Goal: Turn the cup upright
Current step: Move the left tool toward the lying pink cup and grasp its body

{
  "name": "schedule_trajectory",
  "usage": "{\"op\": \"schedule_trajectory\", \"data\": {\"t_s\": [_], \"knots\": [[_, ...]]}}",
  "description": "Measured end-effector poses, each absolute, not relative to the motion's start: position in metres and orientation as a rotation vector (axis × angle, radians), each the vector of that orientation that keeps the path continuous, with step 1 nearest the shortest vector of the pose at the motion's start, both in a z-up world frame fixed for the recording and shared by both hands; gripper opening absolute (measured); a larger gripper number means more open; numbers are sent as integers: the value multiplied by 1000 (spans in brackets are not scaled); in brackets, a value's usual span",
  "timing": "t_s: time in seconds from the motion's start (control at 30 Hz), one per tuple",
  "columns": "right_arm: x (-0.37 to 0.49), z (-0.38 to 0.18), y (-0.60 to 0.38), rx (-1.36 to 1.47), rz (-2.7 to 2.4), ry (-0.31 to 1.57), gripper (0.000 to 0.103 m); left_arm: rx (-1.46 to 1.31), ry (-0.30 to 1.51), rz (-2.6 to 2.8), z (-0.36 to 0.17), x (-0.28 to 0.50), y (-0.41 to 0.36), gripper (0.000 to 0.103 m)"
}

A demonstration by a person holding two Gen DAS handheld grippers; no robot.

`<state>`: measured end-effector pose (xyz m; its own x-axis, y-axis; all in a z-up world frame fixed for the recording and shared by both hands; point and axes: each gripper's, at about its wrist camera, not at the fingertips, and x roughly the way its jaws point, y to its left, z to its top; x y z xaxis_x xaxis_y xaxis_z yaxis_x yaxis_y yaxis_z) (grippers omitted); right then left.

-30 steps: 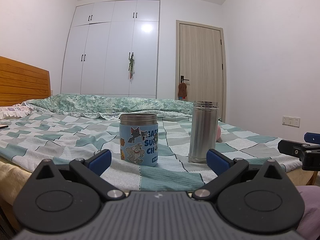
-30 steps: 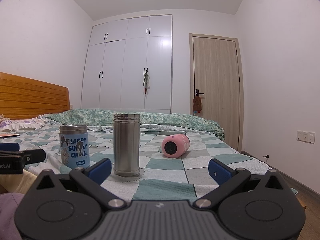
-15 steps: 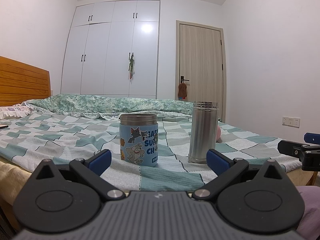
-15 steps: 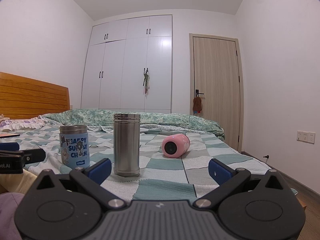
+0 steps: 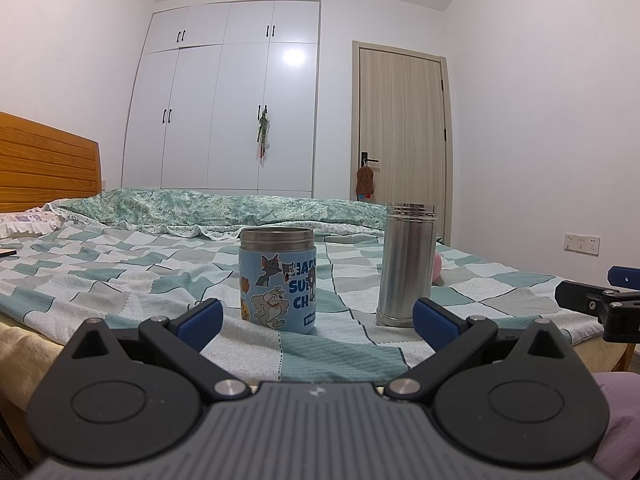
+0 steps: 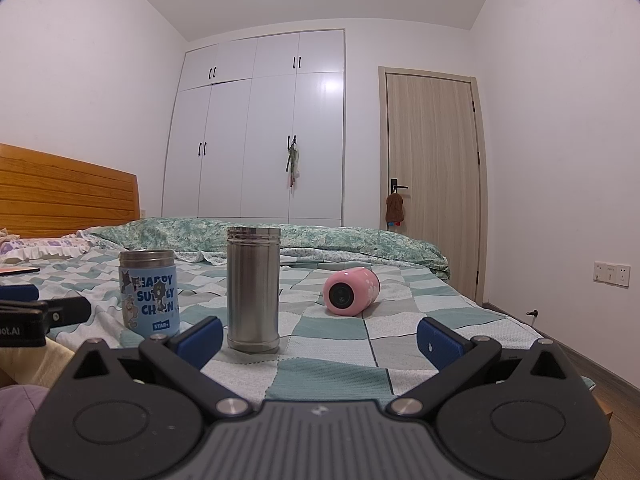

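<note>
A pink cup (image 6: 351, 291) lies on its side on the checked bedspread, its round end facing me, right of centre in the right wrist view. In the left wrist view only a pink sliver (image 5: 437, 268) shows behind the steel flask. My right gripper (image 6: 319, 333) is open and empty, low at the bed's near edge, well short of the cup. My left gripper (image 5: 316, 317) is open and empty, in front of the blue cartoon mug (image 5: 278, 280). Each gripper shows at the edge of the other's view.
A tall steel flask (image 6: 253, 289) stands upright left of the pink cup; the blue cartoon mug (image 6: 149, 293) stands further left. A folded green quilt (image 6: 280, 238) lies across the back of the bed. Wooden headboard (image 6: 60, 196) at left, door (image 6: 432, 176) and floor at right.
</note>
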<state>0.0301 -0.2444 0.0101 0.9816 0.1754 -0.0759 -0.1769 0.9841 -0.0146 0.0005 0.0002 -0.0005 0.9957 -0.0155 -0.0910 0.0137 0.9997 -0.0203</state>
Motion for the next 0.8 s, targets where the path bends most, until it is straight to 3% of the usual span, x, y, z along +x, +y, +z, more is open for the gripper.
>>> {"op": "schedule_trajectory", "data": {"t_s": [0.8], "knots": [[45, 29, -270, 12, 172, 84, 103, 20, 78, -105, 32, 19, -41, 103]]}}
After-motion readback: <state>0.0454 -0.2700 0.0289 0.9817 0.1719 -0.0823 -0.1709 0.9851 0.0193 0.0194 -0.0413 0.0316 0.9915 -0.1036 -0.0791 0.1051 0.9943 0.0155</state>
